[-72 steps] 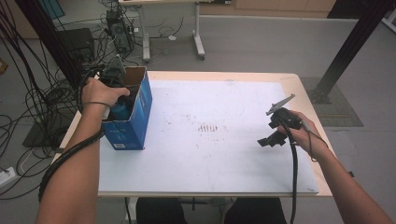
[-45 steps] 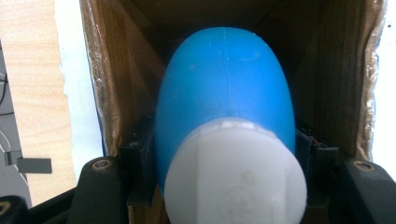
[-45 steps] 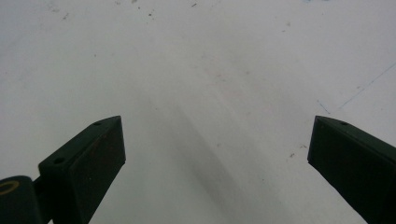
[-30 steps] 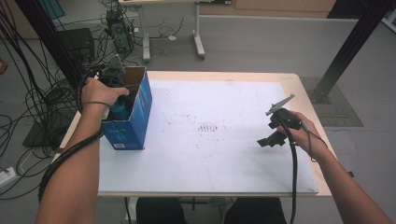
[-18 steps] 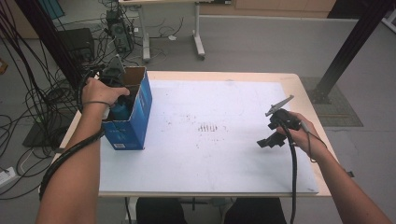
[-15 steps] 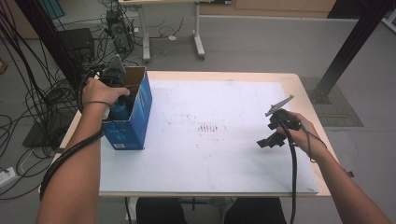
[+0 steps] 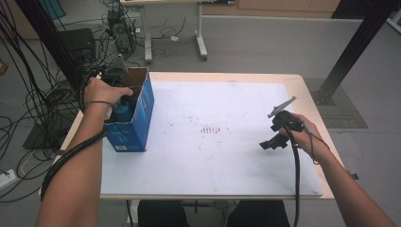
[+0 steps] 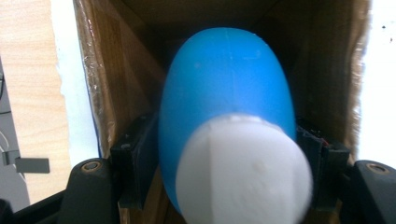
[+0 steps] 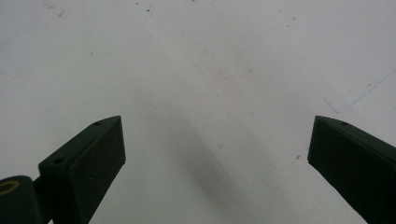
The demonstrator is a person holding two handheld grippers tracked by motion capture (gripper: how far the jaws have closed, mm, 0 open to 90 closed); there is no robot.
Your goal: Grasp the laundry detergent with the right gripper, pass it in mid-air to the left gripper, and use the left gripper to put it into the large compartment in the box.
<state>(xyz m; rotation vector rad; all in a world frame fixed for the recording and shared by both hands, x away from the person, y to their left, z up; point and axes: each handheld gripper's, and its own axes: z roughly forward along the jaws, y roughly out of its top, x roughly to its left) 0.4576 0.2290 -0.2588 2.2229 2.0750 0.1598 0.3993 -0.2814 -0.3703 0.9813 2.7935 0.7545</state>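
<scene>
A blue bottle with a white cap sits between the jaws of my left gripper, which is shut on it inside a blue cardboard box. In the high view the left hand reaches into the open top of that box at the table's left side, where the blue bottle peeks out. My right gripper hovers low over the white sheet at the right side of the table. In the right gripper view its jaws stand wide open with nothing between them, above the bare white sheet.
The white sheet covers most of the wooden table and bears faint red marks near the middle. Cables and equipment lie on the floor beyond the table's left end. A black post stands at the far right.
</scene>
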